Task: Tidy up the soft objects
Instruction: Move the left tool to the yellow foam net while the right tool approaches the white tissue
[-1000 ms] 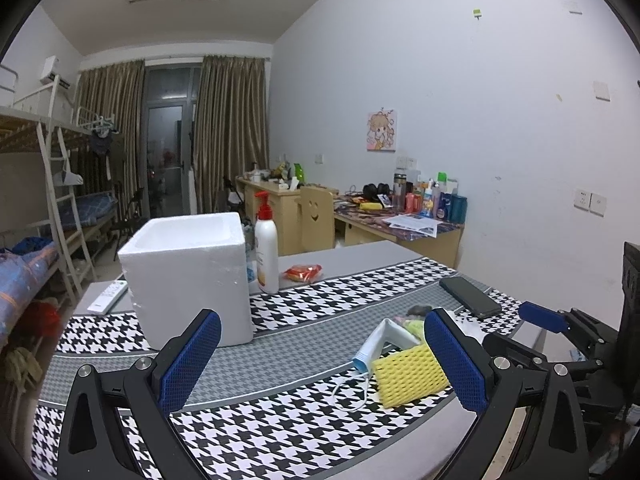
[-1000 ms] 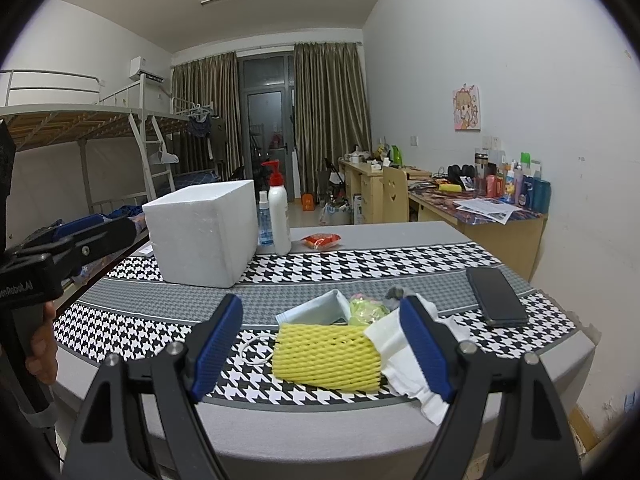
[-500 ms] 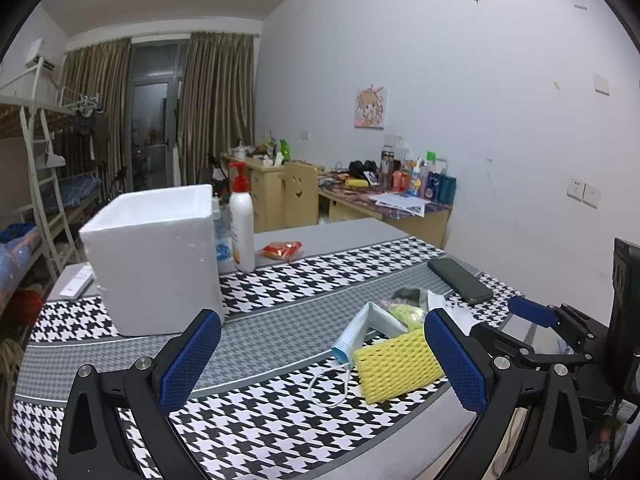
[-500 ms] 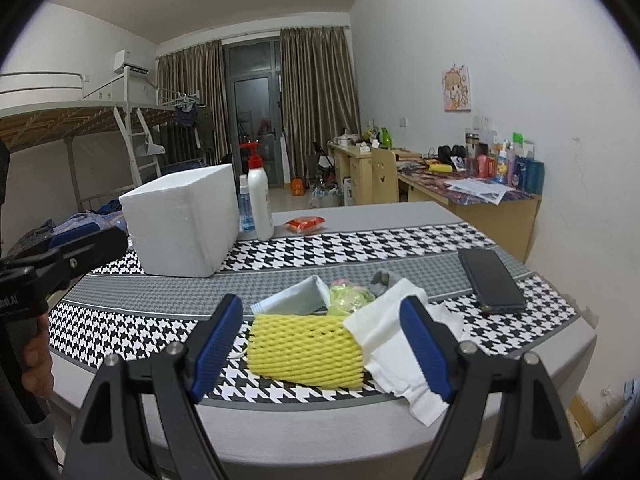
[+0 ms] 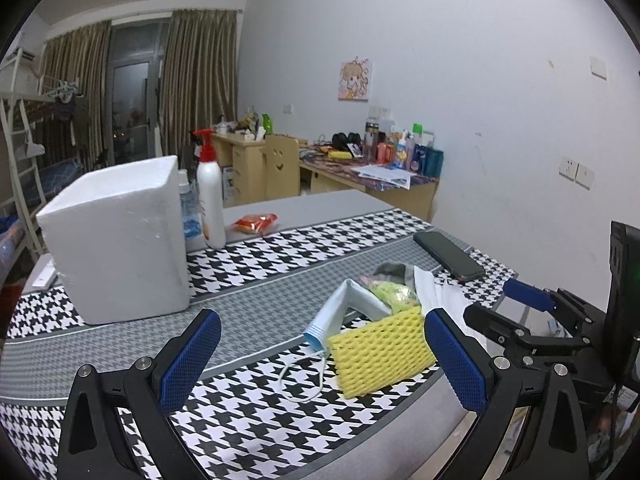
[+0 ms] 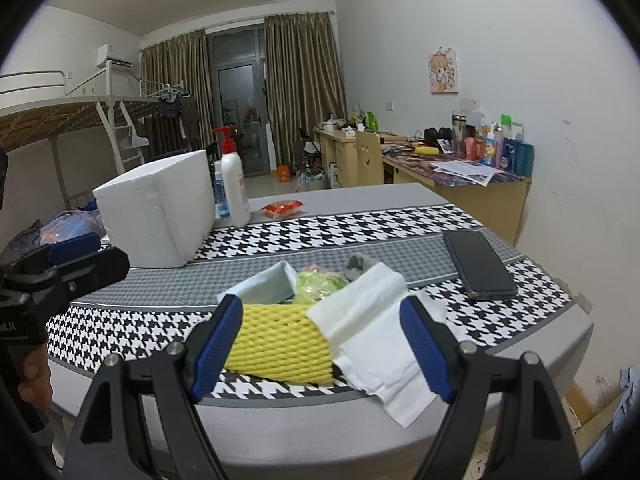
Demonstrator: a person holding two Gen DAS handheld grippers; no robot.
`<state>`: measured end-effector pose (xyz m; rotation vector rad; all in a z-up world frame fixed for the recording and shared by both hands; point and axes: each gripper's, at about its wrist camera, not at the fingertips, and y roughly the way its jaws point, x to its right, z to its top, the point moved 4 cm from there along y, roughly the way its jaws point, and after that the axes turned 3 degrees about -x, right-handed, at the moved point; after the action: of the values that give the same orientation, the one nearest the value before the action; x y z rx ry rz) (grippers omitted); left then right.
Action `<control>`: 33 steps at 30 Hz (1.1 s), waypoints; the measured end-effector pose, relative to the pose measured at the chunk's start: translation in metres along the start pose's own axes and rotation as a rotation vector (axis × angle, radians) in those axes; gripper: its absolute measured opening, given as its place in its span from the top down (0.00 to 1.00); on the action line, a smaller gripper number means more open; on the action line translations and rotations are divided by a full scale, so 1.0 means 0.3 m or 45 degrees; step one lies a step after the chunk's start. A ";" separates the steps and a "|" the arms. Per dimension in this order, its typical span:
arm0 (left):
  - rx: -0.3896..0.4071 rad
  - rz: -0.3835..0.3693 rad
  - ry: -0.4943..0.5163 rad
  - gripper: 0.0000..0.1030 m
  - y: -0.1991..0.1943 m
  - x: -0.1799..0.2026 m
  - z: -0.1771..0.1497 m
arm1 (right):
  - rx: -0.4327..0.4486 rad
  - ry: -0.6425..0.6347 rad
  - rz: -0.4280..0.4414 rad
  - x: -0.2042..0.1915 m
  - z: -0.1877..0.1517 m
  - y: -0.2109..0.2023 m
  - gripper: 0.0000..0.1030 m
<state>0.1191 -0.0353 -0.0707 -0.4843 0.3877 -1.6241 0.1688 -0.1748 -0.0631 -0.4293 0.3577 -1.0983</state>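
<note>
— Fingers? 
— Both the left gripper (image 5: 320, 364) and right gripper (image 6: 320, 344) gape wide, holding nothing. 
— The soft things? 
— Yellow foam net (image 6: 280, 348), face mask (image 5: 340, 316) and white tissue (image 6: 372, 336) heaped near the table (image 6: 360, 428) edge, foam box (image 5: 116, 240) beyond.

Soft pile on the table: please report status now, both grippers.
Both hand-held grippers, left and right, open, empty. Yellow foam net, face mask, white tissue heaped, untouched. Phone beside heap.

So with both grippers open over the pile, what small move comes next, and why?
Probably ease the right gripper down onto the yellow foam net: it lies nearest, between the open fingers, with the white foam box waiting behind.
</note>
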 end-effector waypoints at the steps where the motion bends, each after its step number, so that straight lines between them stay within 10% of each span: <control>1: -0.007 -0.004 0.003 0.01 0.007 0.004 -0.001 | -0.004 0.004 -0.003 0.005 -0.001 0.004 0.18; 33: -0.195 -0.103 0.178 0.01 0.229 0.167 -0.076 | -0.132 0.101 -0.066 0.160 -0.065 0.112 0.18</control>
<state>0.1618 -0.0931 -0.1215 -0.5084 0.6072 -1.7197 0.2050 -0.2084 -0.1000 -0.4900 0.4769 -1.1530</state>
